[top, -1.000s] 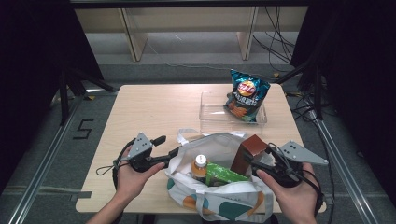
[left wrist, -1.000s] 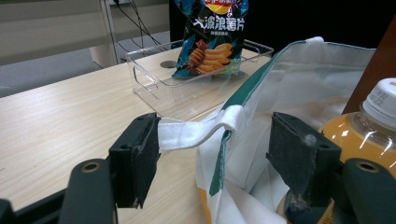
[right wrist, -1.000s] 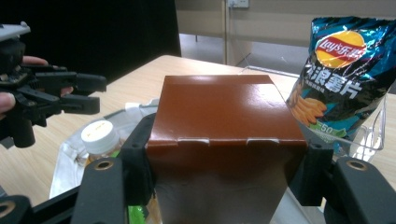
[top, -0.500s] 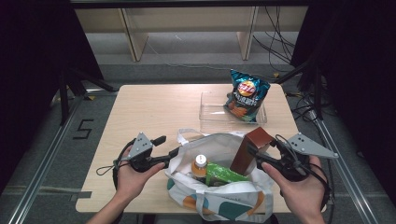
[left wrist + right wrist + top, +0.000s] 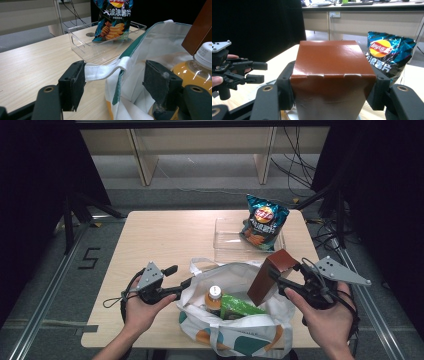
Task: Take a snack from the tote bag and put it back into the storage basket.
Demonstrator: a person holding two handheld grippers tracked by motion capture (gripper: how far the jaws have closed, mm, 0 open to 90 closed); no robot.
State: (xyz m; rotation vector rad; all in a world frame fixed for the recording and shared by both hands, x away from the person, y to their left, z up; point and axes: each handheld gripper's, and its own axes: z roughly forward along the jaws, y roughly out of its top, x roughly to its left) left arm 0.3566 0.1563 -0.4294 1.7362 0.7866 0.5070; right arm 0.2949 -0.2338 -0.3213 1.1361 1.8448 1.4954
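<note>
A white tote bag (image 5: 240, 335) with teal and orange print stands open at the table's front edge. Inside it are an orange-drink bottle (image 5: 214, 297) and a green packet (image 5: 240, 305). My right gripper (image 5: 282, 282) is shut on a brown box (image 5: 272, 275), held tilted above the bag's right side. The box (image 5: 332, 75) sits clamped between both pads. My left gripper (image 5: 179, 277) is open at the bag's left rim. The bag's white strap (image 5: 105, 71) runs between its pads and touches one of them. The bottle (image 5: 197, 67) stands just behind the other pad.
A blue chips bag (image 5: 264, 222) leans in a clear plastic tray (image 5: 225, 245) at the back right of the wooden table (image 5: 165, 240). Shelving legs and cables lie on the floor beyond the table. The table's left half is bare wood.
My right gripper has lifted the brown box a little higher and to the right, out of the bag's mouth. The left gripper has stayed at the bag's rim.
</note>
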